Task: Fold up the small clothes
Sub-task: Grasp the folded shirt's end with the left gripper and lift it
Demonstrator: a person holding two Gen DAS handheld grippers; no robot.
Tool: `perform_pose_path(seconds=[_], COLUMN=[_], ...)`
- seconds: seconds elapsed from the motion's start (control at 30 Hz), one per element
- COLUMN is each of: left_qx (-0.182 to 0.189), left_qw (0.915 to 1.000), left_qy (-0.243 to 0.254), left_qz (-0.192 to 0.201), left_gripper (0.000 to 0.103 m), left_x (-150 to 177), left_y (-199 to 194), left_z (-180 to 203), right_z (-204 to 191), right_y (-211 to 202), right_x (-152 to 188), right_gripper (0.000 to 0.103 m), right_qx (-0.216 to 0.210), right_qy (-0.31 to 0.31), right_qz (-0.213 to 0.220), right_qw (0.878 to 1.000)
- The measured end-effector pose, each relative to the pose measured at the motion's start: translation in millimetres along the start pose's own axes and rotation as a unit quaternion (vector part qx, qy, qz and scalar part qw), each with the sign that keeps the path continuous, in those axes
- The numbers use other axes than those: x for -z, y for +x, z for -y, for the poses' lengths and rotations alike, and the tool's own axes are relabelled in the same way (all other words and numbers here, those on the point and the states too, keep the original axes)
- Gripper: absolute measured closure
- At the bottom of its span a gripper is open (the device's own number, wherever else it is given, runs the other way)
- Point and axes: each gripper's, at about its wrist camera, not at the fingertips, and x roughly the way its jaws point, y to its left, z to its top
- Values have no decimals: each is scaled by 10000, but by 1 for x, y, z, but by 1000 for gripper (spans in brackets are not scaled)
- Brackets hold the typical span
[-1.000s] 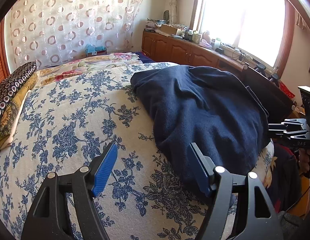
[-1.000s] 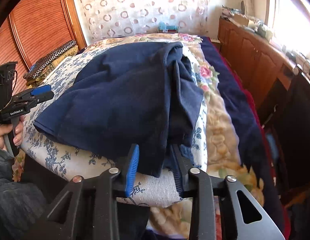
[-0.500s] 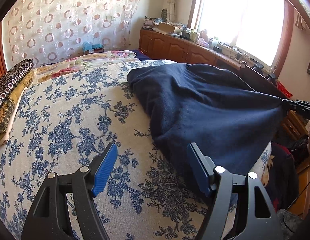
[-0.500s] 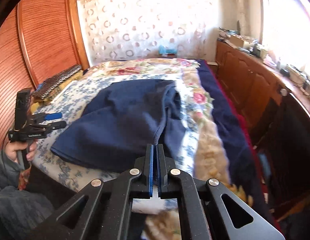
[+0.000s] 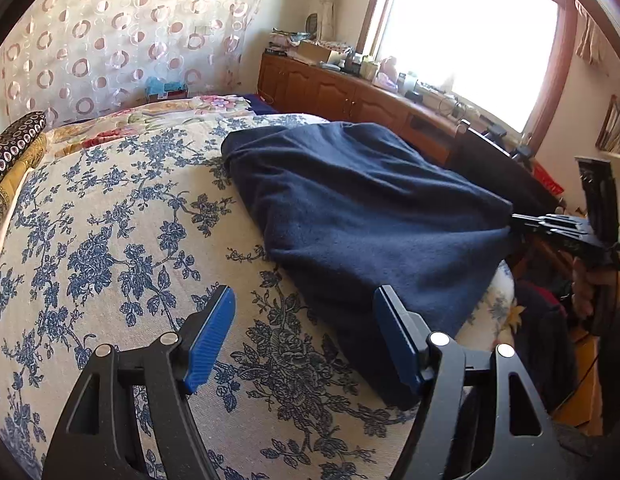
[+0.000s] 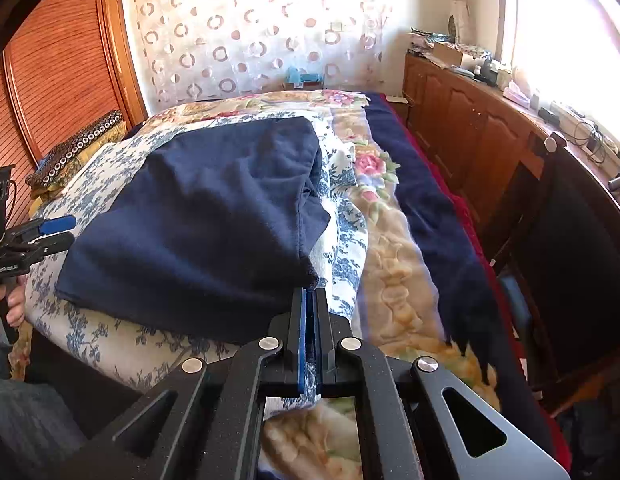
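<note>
— Where's the garment [image 6: 214,220]?

— Lying on the bed [image 5: 110,240], dark blue, on the flowered sheet, near the foot edge. One corner is off the mattress: the right gripper [image 6: 309,312] has it pinched, jaws closed on the fabric, and the cloth runs taut from there.

— And the left gripper [image 5: 306,332]?

— Jaws wide apart, holding nothing. It hangs just above the other near corner, one pad over the sheet and one over the blue edge.

— So what would you tell them?

— I'd say take that second corner before pulling any more. Bring the open jaws down around the edge, catching only the blue cloth and not the sheet beneath. Close firmly. Then lift both corners level and keep the edge between them straight.

— What could spoil it?

— The far side by the flowered blanket [image 6: 374,168] looks bunched. Tugging with one hand alone would probably drag it crooked.
</note>
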Motion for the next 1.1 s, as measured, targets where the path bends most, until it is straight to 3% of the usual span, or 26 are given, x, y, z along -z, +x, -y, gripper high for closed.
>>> perform_pose_path(seconds=[0.1, 0.23, 0.43, 0.5, 0.57, 0.63, 0.7, 0.87, 1.03, 1.1], left_qx=[95, 255, 427, 455, 532, 605, 689, 973, 966, 941], left_qw=[9999, 9994, 9977, 9969, 9961, 9957, 9956, 9950, 9950, 9951], left_qy=[91, 187, 248, 269, 236, 235, 267, 138, 262, 279], left_qz=[9, -161, -472, -585, -656, -664, -580, -195, 41, 97], left_gripper=[31, 47, 53, 54, 61, 80, 90, 92, 92, 92], left_x=[0, 3, 11, 14, 17, 18, 14, -11, -38, -45], left_y=[-3, 5, 18, 22, 26, 26, 19, -8, -24, -27], left_z=[8, 18, 27, 30, 30, 32, 35, 37, 46, 49], right_z=[2, 1, -10, -19, -30, -41, -51, -74, -86, -90], right_y=[2, -5, -16, -15, -12, -8, -3, -1, -3, 2], right_x=[1, 2, -1, -2, -2, -1, 1, 8, 13, 16], right_gripper=[101, 101, 71, 68, 61, 53, 50, 42, 23, 20], right_qx=[29, 73, -152, -278, -430, -531, -670, -1012, -1275, -1276], right_qy=[49, 102, 105, 20, -87, -203, -337, -825, -1161, -1256], right_qz=[71, 276, 685, 737, 744, 736, 681, 565, 573, 513], right_qw=[10000, 9995, 9975, 9969, 9963, 9957, 9949, 9898, 9833, 9825])
